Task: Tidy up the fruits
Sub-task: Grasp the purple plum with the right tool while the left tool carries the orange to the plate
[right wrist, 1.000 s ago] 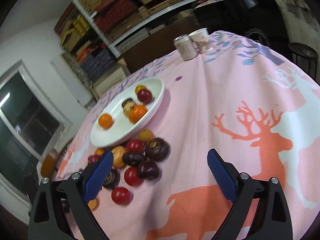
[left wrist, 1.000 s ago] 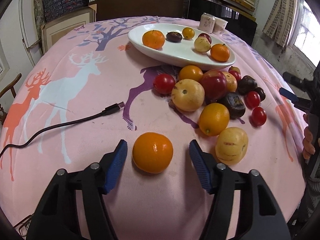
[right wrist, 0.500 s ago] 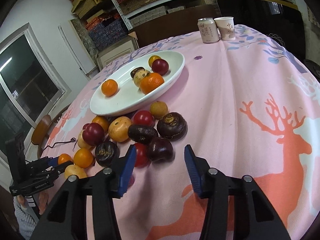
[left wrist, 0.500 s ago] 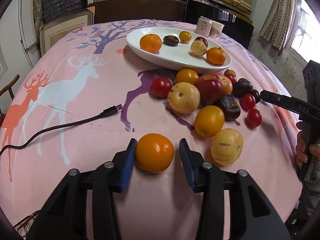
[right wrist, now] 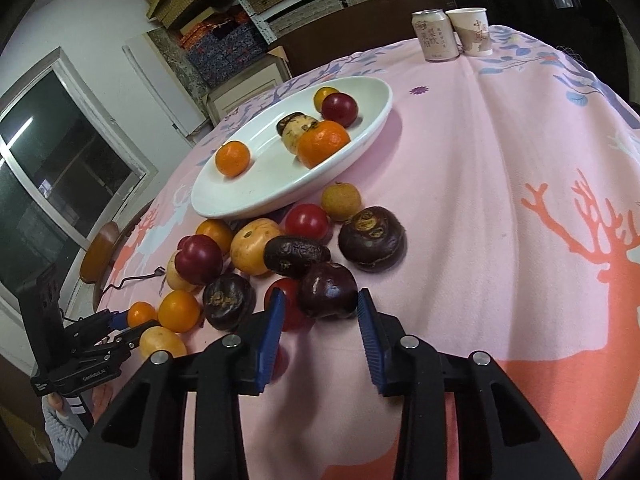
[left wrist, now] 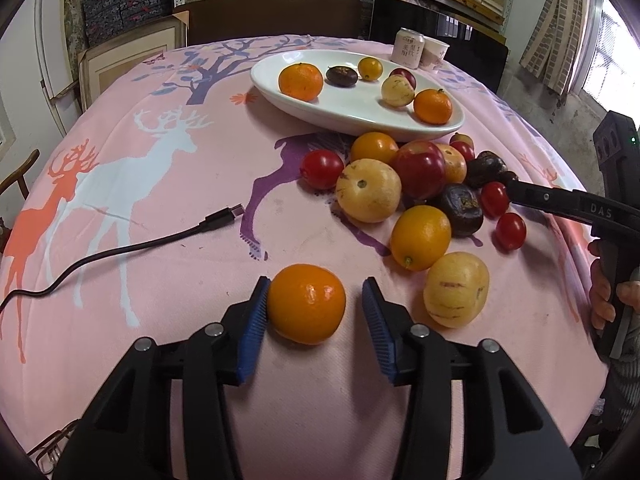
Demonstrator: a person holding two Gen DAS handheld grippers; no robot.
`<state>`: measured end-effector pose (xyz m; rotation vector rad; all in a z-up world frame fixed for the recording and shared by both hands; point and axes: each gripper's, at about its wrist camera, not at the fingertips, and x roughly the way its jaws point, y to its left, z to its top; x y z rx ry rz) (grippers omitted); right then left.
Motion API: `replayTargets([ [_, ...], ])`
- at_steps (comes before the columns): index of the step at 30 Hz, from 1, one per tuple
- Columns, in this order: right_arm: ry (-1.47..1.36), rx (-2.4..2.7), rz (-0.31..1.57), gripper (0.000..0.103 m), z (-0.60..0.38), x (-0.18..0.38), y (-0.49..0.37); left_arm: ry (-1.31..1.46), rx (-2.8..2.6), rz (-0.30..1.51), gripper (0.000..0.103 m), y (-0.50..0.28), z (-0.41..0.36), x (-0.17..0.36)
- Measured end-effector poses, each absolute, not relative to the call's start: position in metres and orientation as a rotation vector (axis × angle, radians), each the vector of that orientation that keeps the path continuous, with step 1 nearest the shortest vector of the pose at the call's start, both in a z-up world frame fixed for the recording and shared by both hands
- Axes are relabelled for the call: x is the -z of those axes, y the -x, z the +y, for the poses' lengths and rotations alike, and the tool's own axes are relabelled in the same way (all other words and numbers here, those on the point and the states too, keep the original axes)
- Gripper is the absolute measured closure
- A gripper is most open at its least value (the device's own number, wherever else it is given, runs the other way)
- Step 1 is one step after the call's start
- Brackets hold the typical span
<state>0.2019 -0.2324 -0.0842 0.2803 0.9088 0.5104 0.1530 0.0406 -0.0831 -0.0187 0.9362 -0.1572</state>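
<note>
A white oval plate (left wrist: 352,114) at the far side of the table holds several fruits; it also shows in the right wrist view (right wrist: 256,196). A pile of loose fruit (left wrist: 416,184) lies on the pink cloth in front of it. My left gripper (left wrist: 314,312) is open around an orange mandarin (left wrist: 306,304); the left pad touches it and a gap remains at the right pad. My right gripper (right wrist: 320,320) is open around a dark purple fruit (right wrist: 328,290) at the near edge of the pile; its right pad is against the fruit.
A black USB cable (left wrist: 120,248) lies on the cloth at the left. A drink can (right wrist: 434,34) and a paper cup (right wrist: 472,32) stand at the far edge. A pale yellow melon-like fruit (left wrist: 456,288) sits just right of the left gripper.
Both grippers have narrowed. The left moved forward around the mandarin. The right swung toward the pile and came down around the dark purple fruit.
</note>
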Motion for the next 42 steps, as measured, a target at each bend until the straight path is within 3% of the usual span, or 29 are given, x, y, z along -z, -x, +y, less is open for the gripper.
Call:
replayTargets([
  [3,-0.312,-0.513,0.915,0.073,-0.237,0.085,-0.204,0.016,0.161,0.938,0.054,-0.153,0.04,0.084],
  [16,-0.323,-0.483,0.916,0.073,-0.24,0.087,-0.208,0.027,0.166,0.938,0.054,-0.153,0.04,0.083],
  [22,-0.255,-0.445,0.822,0.073,-0.238,0.072,-0.193,0.079,0.162,0.918,0.067,-0.153,0.049,0.08],
  [30,-0.27,-0.428,0.821,0.073,-0.243,0.071,-0.194,0.063,0.151,0.878,0.067,-0.155,0.046,0.066],
  [37,-0.306,-0.446,0.773,0.073,-0.244,0.034,-0.211,0.01,0.183,0.79,0.067,-0.213,0.023,0.013],
  [42,-0.27,-0.461,0.735,0.073,-0.222,0.006,-0.242,0.032,0.189,0.793,0.067,-0.262,0.009,0.008],
])
